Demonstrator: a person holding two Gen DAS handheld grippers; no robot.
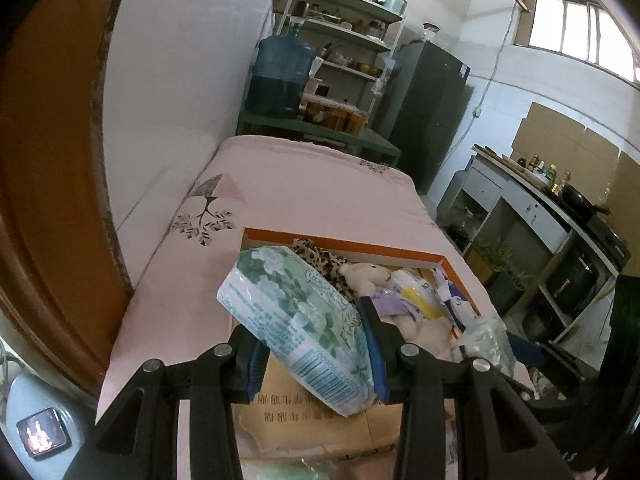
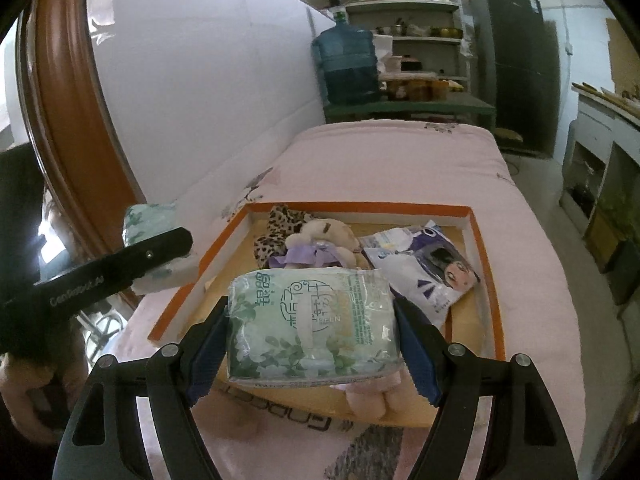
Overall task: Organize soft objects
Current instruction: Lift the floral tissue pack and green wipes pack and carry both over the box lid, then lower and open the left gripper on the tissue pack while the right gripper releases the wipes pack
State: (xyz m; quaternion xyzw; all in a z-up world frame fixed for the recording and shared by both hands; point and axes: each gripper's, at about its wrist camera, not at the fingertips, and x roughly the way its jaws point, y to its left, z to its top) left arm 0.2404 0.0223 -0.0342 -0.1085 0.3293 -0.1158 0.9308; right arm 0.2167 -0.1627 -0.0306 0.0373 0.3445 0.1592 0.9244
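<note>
Currently, step: carrying two packs toward tray.
Left gripper: pinching tilted tissue pack.
Right gripper: pinching second tissue pack.
Next: lower into free tray space beside plush toy, then spread jaws.

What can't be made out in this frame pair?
- Right wrist view: the plush toy in the box is partly hidden behind the tissue pack in the right tongs.
- Left wrist view: the left tongs and their own tissue pack cover the box's near side.
</note>
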